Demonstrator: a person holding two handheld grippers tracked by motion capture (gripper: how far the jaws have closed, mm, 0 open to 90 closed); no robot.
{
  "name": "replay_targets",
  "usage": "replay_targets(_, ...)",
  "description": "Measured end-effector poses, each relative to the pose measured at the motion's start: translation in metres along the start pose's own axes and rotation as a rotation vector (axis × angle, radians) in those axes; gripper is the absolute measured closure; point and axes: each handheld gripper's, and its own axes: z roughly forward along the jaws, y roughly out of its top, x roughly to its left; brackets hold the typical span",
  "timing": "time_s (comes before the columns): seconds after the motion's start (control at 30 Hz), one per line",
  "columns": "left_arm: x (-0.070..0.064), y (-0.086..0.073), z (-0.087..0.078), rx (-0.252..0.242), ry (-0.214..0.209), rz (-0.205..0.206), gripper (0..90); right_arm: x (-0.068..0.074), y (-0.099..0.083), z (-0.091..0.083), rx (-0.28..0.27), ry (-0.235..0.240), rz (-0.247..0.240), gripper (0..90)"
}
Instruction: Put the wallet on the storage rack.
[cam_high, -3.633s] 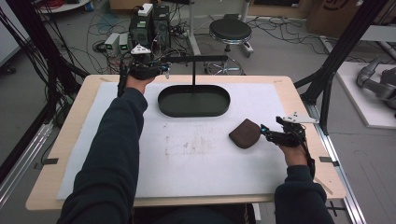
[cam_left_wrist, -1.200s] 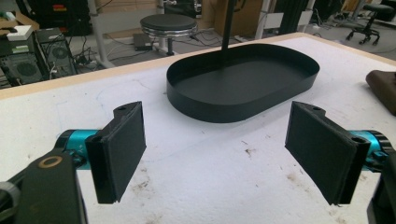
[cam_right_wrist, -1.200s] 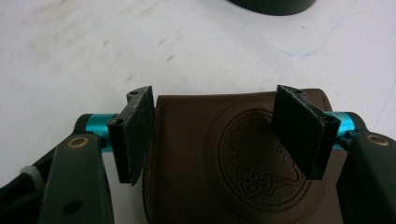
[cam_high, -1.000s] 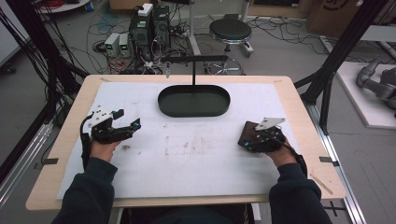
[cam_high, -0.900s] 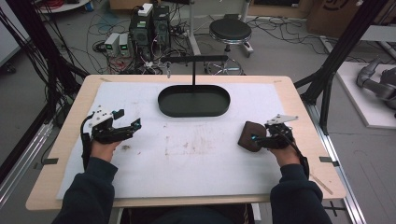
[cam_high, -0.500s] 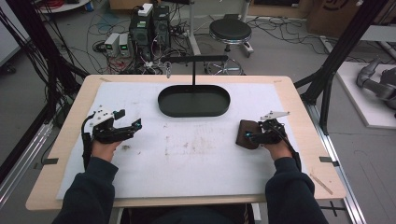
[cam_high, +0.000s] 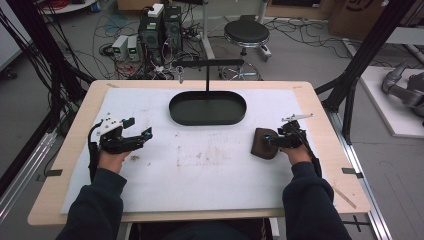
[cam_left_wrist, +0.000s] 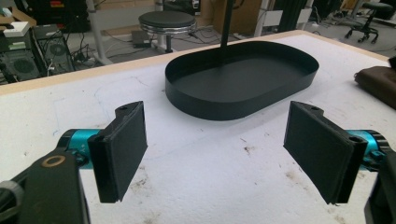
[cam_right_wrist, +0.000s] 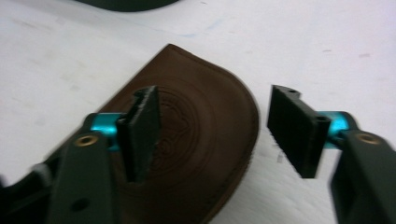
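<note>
Brown leather pouch found lying flat on the white-covered counter, right of centre, well clear of the front edge. Right tool poised directly over it, jaws apart, nothing gripped; one jaw above the embossed face, the other out past the curved edge over bare cover. Left tool parked over the left part of the counter, jaws wide apart, empty.

Handling, as judged: pouch looks light, soft and thin (embossed rings on the face, a stitched rim along the curve). Likely to flex or droop when lifted by one edge; not fragile. Lies flush with the cover, so little to catch from above. Best purchase judged to be the curved rim, one jaw slid under, the other pressing from the top. A pinch on the flat face would probably slip or only wrinkle the leather.

Surroundings: black oval tray at the back centre, well apart from the pouch, with a thin upright post and crossbar rising at its far side. Post noted as the one obstacle to any carry over the tray. Scuff marks on the cover, no bearing on the work.
</note>
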Motion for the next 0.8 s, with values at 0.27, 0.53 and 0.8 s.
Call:
replay_targets(0.27,0.000,-0.001,0.001,0.006,0.000,0.001,21.2,0.003,0.006,0.016,-0.057,0.197,-0.148,39.5)
replay_targets(0.53,0.001,-0.001,0.002,0.011,0.000,-0.004,21.5,0.035,0.015,0.005,-0.099,0.012,-0.124,25.0)
replay_targets(0.8,0.000,-0.001,0.001,0.009,0.004,-0.004,21.8,0.090,0.015,0.022,-0.034,0.001,-0.342,39.4)
